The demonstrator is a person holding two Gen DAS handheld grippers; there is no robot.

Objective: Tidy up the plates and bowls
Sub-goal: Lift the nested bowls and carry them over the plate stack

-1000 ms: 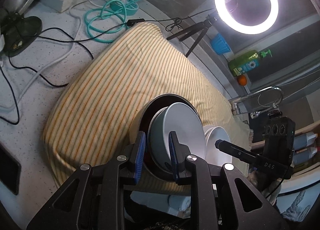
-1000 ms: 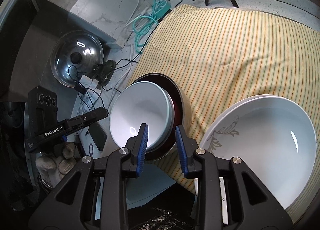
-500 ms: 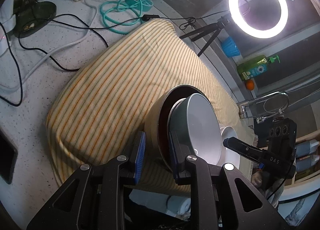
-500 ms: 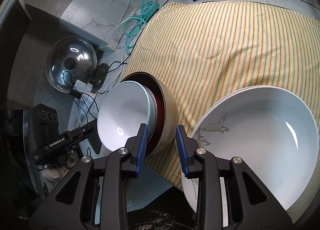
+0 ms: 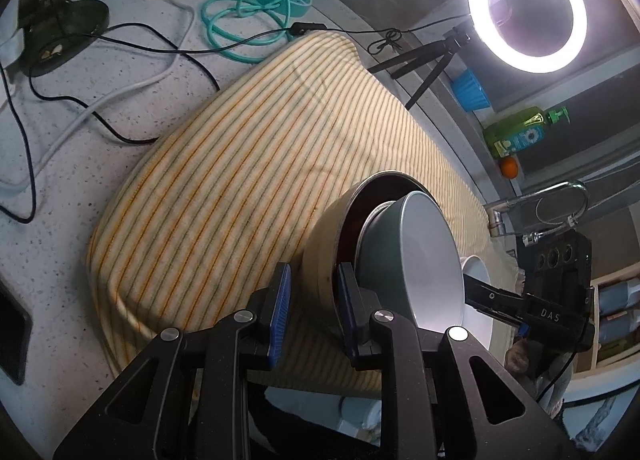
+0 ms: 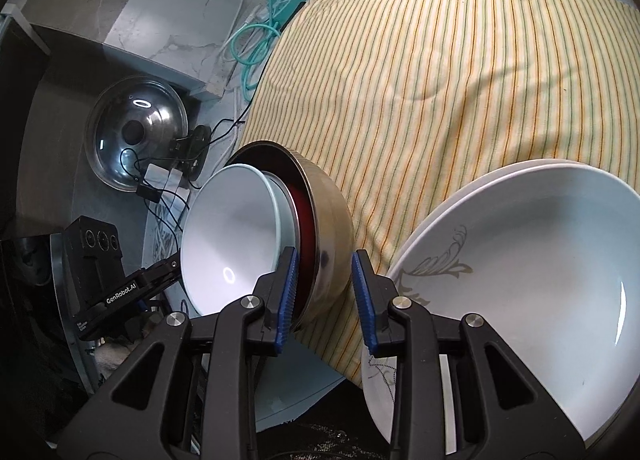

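Observation:
A steel bowl (image 5: 320,244) (image 6: 332,228) with a red inside stands tipped on its edge over the striped yellow cloth (image 5: 240,180) (image 6: 440,80). A teal bowl (image 5: 428,260) (image 6: 228,236), white inside, is nested in it. My left gripper (image 5: 313,304) (image 6: 168,266) is shut on the steel bowl's rim, one pad outside the wall and one inside. From the opposite side my right gripper (image 6: 324,296) (image 5: 470,286) is shut on the same rim. Two stacked white dishes (image 6: 520,280) with a leaf pattern lie on the cloth just right of the right gripper.
A ring light (image 5: 528,8) on a tripod stands at the cloth's far end. Teal and black cables (image 5: 248,16) sprawl over the speckled counter (image 5: 60,164). A pot lid (image 6: 136,136) leans at the left. A green soap bottle (image 5: 520,128) and a tap (image 5: 536,204) are at the right.
Both grippers have sunk toward the cloth with the nested bowls. The stack has tipped further onto its edge and slid rightward in the left wrist view.

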